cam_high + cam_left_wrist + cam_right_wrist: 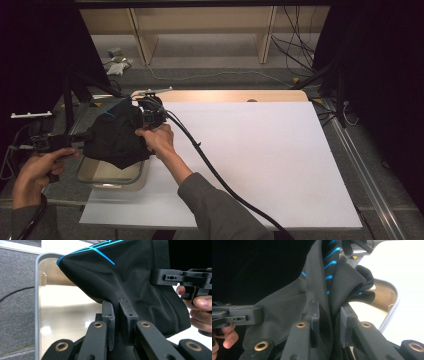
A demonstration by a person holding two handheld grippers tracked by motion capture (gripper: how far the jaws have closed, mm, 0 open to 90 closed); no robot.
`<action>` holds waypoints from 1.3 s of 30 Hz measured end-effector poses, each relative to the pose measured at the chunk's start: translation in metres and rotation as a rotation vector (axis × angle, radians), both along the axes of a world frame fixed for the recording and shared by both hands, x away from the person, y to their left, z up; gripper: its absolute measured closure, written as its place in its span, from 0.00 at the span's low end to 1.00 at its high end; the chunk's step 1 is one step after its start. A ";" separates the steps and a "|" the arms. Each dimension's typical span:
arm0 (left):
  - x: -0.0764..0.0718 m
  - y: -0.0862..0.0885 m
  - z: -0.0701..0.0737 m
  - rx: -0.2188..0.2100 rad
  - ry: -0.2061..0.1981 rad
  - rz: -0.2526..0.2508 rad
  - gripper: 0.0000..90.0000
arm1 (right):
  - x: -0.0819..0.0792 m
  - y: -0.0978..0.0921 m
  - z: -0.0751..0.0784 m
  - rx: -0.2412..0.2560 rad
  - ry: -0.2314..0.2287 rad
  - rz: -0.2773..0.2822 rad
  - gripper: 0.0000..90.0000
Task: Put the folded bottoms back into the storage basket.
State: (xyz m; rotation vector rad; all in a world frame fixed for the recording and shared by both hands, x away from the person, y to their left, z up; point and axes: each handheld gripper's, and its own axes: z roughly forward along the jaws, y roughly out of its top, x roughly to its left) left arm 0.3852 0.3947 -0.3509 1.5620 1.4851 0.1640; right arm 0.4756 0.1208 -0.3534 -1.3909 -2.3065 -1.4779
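Presently, item one: my left gripper (117, 312), jaws pinched on a fold of the black garment (116, 136) with blue stripes. Item two: my right gripper (329, 315), jaws likewise clamped on bunched cloth. The garment hangs between them, directly above the tray (111, 181) at the table's left edge, its span running roughly hand to hand. Both grippers sit equally close; I judge lowering comes next.

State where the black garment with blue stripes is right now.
In the high view, the black garment hangs at the table's left, above the tray, pinched between left gripper and right gripper.
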 end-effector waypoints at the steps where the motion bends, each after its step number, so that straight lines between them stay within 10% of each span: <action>1: 0.000 0.000 0.000 0.002 0.000 0.003 0.92 | 0.000 0.001 -0.001 -0.001 0.002 -0.002 0.83; 39: 0.008 0.004 -0.015 0.050 0.021 0.085 0.91 | -0.002 0.016 -0.020 -0.011 0.030 -0.024 0.76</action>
